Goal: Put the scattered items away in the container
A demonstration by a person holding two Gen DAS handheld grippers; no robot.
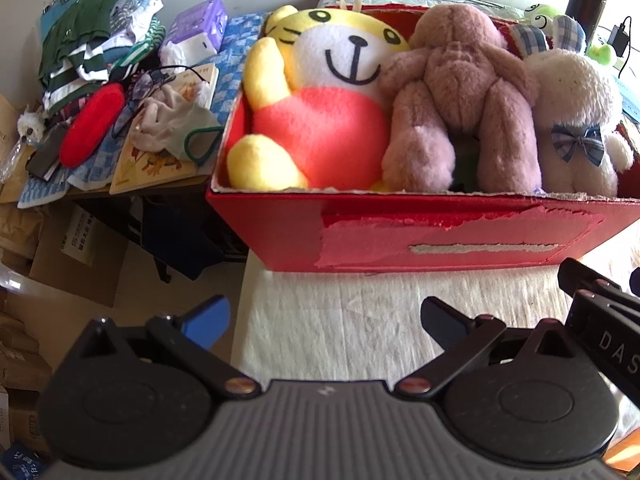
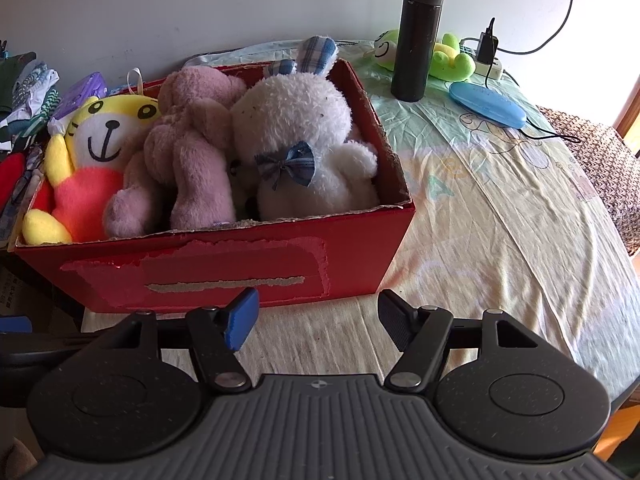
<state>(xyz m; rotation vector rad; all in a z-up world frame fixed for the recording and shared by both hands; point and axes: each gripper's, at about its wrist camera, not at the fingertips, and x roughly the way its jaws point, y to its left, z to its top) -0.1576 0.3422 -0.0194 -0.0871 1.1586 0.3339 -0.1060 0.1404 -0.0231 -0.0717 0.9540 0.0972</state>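
Both tools, left tool [image 1: 324, 320] and right tool [image 2: 316, 320], stand released and empty before the red box [image 2: 224, 264]. Your remaining item, the green frog plush [image 2: 444, 54], lies far right behind the black flask [image 2: 418, 40], nearer your right tool, long axis crosswise.

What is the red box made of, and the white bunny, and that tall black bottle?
The red box looks like cardboard with a red paper skin: the torn patches and ragged rim show grey-brown fibre underneath. The white bunny looks like soft fluffy plush fabric, with a checked cloth bow. The tall black bottle looks like smooth matte metal or plastic; which one is hard to tell.
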